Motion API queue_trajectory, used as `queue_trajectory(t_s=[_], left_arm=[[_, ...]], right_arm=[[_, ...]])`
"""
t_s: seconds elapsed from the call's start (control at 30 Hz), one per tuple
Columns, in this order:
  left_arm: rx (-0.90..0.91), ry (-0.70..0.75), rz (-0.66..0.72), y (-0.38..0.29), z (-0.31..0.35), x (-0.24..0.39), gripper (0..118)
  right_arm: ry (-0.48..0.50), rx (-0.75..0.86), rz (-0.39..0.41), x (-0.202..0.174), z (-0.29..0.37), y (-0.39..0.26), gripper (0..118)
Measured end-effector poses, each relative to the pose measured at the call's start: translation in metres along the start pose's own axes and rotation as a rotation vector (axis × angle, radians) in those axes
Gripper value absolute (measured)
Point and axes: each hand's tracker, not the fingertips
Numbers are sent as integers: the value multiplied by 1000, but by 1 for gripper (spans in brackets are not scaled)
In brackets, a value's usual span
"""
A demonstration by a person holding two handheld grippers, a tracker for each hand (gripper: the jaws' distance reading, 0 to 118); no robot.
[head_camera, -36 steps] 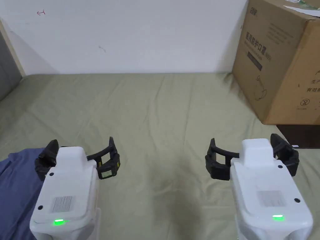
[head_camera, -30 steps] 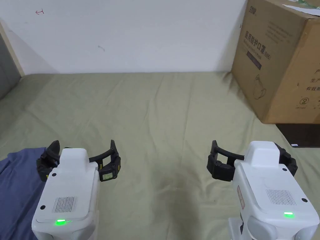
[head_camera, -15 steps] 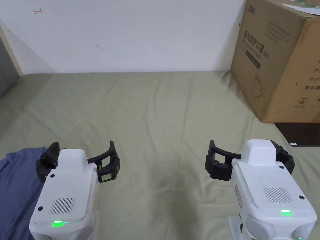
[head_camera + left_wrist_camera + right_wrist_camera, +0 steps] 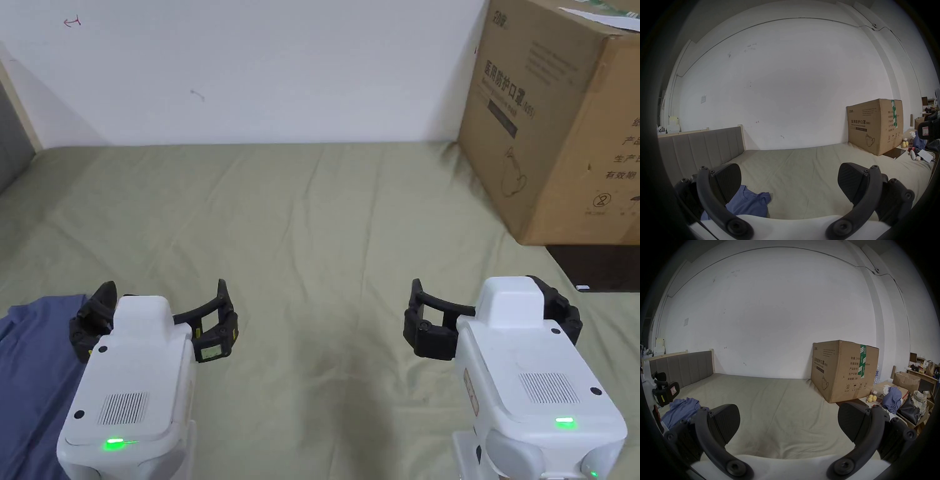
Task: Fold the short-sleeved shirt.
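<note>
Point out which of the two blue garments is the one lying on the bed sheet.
It is the blue shirt crumpled on the sheet beside the left gripper. The other blue garment is heaped off the bed, right of the cardboard box.

A bed covered by a creased olive-green sheet [image 4: 325, 206] abuts a plain white wall [image 4: 269, 69] bearing small marks. A grey padded headboard [image 4: 701, 151] stands at the sheet's left end. A large cardboard box [image 4: 556, 125] rests on the sheet's right end, against the wall. Beyond the box lies assorted clutter [image 4: 906, 395].
</note>
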Motion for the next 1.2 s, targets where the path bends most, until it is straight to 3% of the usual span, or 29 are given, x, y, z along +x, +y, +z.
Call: queue_trajectory(t_s=[0.43,0.57,0.6,0.63,0.7,0.73,0.8,1.2], left_arm=[[4,-5,-14,1,1,1,118],[-7,-11,10,2,1,0,117],[-16,-20,25,3,1,-2,110],[-26,-38,45,4,2,-3,96],[-19,-40,55,6,3,-3,30],[-23,-32,52,7,3,-1,7],[-36,-10,54,7,0,0,0],[-40,36,56,10,9,-31,0]], right_arm=[[3,0,-5,2,1,2,117],[3,-8,-8,2,1,3,112],[1,-14,-9,2,2,3,105],[-1,-13,-12,2,3,4,90],[-8,-3,-8,1,5,4,19],[-20,-6,4,-1,4,4,0],[-23,-5,13,-1,4,5,0],[59,7,8,-23,-6,14,0]])
